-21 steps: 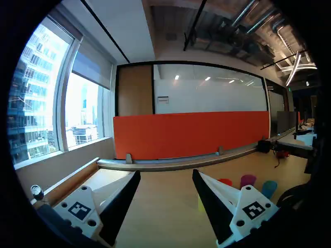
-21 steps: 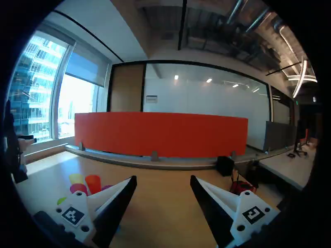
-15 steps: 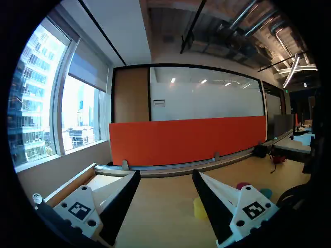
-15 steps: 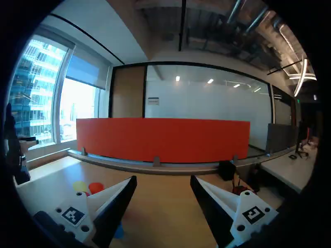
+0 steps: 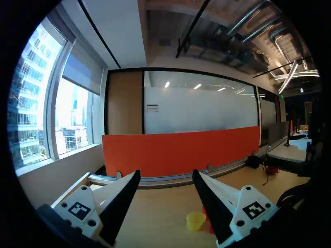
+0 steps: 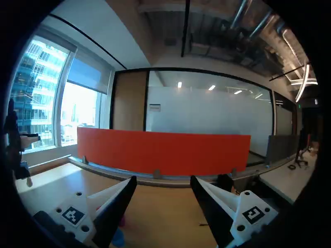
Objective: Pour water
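The left gripper (image 5: 165, 171) has its two white, black-edged fingers spread apart with bare air between them, grasping nothing. Low in the frame, just beside the inner edge of the finger on the right, a yellow cup (image 5: 195, 220) stands upright and open-mouthed on the pale wooden table (image 5: 161, 211), and a sliver of a red cup (image 5: 206, 214) shows behind that finger. The right gripper (image 6: 163, 177) is likewise released, its fingers parted over the same wood (sunlit toward the left). At the bottom edge, by its finger on the left, a blue cup (image 6: 118, 239) and a pink shape (image 6: 123, 221) peek out, mostly hidden. Along the table's far edge an orange partition (image 5: 182, 151) runs across the middle of both views. Behind it stands a frosted glass wall (image 5: 198, 107) beside a wooden panel (image 5: 124, 103). Tall windows (image 5: 33, 111) line the left, showing towers outside, and exposed pipes (image 5: 248, 20) cross the upper right ceiling.
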`<state>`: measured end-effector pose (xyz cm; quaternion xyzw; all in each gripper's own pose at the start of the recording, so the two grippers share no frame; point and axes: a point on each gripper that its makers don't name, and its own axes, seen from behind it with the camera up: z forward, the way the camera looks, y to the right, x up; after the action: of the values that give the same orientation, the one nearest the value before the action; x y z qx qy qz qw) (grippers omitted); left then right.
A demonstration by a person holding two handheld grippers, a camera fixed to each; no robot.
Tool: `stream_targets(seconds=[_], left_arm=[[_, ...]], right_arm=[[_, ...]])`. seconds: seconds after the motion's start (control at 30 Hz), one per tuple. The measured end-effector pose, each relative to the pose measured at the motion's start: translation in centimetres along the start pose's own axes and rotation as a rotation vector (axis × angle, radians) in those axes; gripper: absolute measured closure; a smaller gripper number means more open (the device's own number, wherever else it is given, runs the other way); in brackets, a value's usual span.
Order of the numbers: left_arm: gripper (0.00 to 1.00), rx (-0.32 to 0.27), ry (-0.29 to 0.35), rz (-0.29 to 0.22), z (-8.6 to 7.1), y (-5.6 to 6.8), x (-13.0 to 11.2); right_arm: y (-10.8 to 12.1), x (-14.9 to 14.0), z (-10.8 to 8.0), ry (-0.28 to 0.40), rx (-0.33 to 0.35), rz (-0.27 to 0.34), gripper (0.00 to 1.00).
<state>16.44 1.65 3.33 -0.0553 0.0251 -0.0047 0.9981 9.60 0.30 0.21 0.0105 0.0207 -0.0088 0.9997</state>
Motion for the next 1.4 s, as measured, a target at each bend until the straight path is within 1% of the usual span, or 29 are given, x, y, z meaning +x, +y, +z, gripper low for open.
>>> stream_targets(seconds=[0.17, 0.3, 0.6, 0.7, 0.83, 0.93, 1.0, 1.1, 1.2, 1.4], left_arm=[[0.07, -0.048, -0.009, -0.011, 0.3, 0.9, 0.5], [0.07, -0.098, -0.022, -0.015, 0.5, 2.1, 0.3], [0.07, -0.246, -0.05, -0.015, 0.5, 5.5, -0.2], [0.07, -0.294, -0.054, -0.025, 0.3, 6.5, -0.1], [0.07, -0.375, -0.051, -0.051, -0.2, 8.5, 0.4], [0.07, -0.431, -0.052, -0.074, -0.4, 9.7, 0.6], [0.07, -0.46, -0.057, -0.086, -0.4, 10.2, 0.6], [0.07, -0.487, -0.065, -0.09, -0.2, 10.6, 0.4], [0.07, -0.516, -0.075, -0.083, -0.3, 11.1, 0.0], [0.07, -0.587, -0.094, -0.068, -0.8, 12.5, -0.9]], right_arm=[[0.3, -0.1, 0.4, -0.005, 0.001, 0.009, 0.0], [-0.2, -0.3, 0.6, -0.014, 0.03, 0.018, 0.0], [-2.9, 0.6, 0.3, -0.004, 0.185, 0.039, 0.0], [-3.9, 0.8, 0.0, -0.006, 0.236, 0.037, 0.0], [-5.2, 1.2, -0.6, -0.006, 0.299, 0.031, 0.0], [-5.8, 1.3, -0.9, -0.004, 0.333, 0.023, 0.0], [-6.1, 1.3, -1.0, -0.003, 0.345, 0.016, 0.0], [-6.5, 1.4, -1.0, -0.002, 0.362, 0.009, 0.0], [-6.9, 1.4, -1.0, -0.004, 0.379, 0.0, 0.0], [-7.7, 1.2, -1.0, -0.017, 0.422, -0.008, 0.0]])
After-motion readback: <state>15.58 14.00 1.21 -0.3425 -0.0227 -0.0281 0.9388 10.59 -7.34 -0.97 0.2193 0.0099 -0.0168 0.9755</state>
